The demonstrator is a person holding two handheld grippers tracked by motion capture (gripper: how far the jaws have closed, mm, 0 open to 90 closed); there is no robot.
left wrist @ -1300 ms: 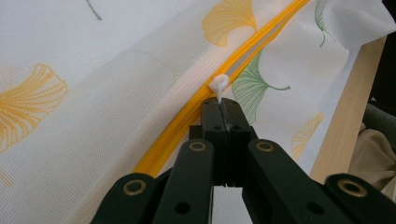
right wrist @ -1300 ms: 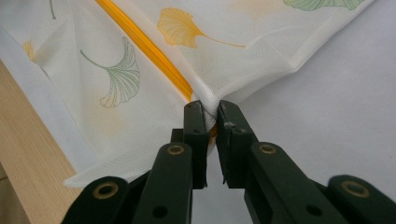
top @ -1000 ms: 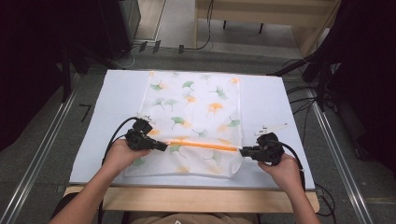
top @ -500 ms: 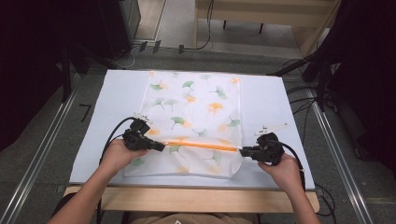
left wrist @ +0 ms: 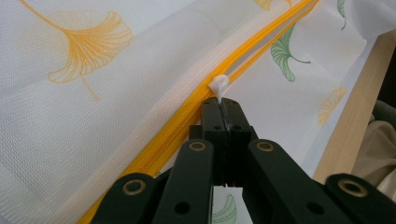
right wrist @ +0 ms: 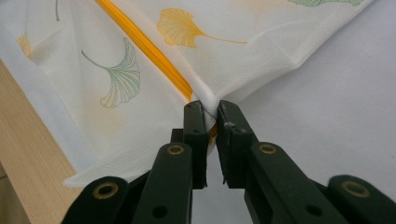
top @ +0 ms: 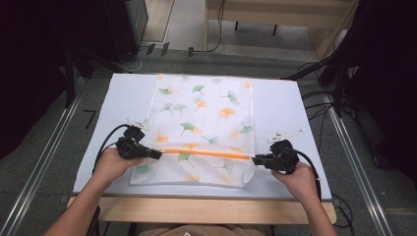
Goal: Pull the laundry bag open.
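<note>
Left claw (left wrist: 223,108) is clamped on the white zipper pull (left wrist: 218,85); right claw (right wrist: 211,116) pinches the bag (top: 204,130) edge at the zipper (top: 204,153) end. Bag lies flat on tabletop (top: 130,93). Thin, limp mesh, likely light; best held by pull and seam.

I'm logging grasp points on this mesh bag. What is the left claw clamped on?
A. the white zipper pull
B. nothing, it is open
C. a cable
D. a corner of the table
A: in the left gripper view the left claw has its jaws pressed together on the white zipper pull of the orange zipper.
</note>
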